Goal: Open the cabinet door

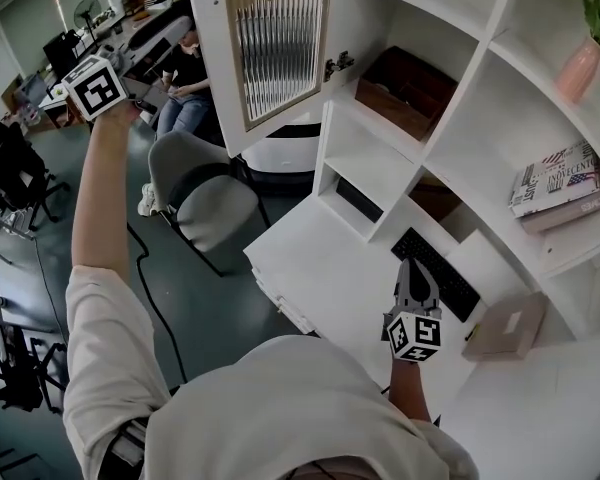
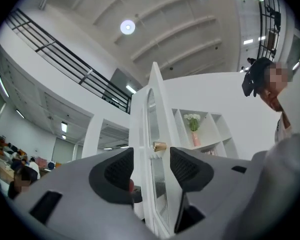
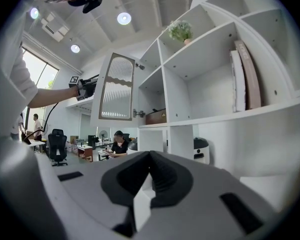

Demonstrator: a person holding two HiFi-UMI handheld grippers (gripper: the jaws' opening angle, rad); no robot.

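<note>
Open office hall, with a white shelf unit (image 1: 450, 128) standing over a white surface (image 1: 315, 258).

Right gripper (image 3: 150, 156): closed, with nothing between its jaws, held level above the surface. Just ahead of it lies a black keyboard (image 1: 435, 273), and to its right a tan box (image 1: 505, 326). Farther ahead and above it are shelf compartments with books (image 1: 560, 186) and a pink vase (image 1: 580, 68).

Left gripper (image 2: 151, 165): raised at arm's length and tilted upward, with its jaws apart. The free edge of the door (image 1: 277, 43) stands between them with neither pad pressing on it. The brass knob (image 2: 159, 146) lies just beyond the tips.

The door, white-framed with a ribbed glass pane, stands swung well out from its compartment, hinged on the side away from the left gripper. A brown box (image 1: 405, 88) sits inside that compartment.

Below and beyond the left gripper are a grey chair (image 1: 205, 193), then a seated person (image 1: 185, 88) among desks.
</note>
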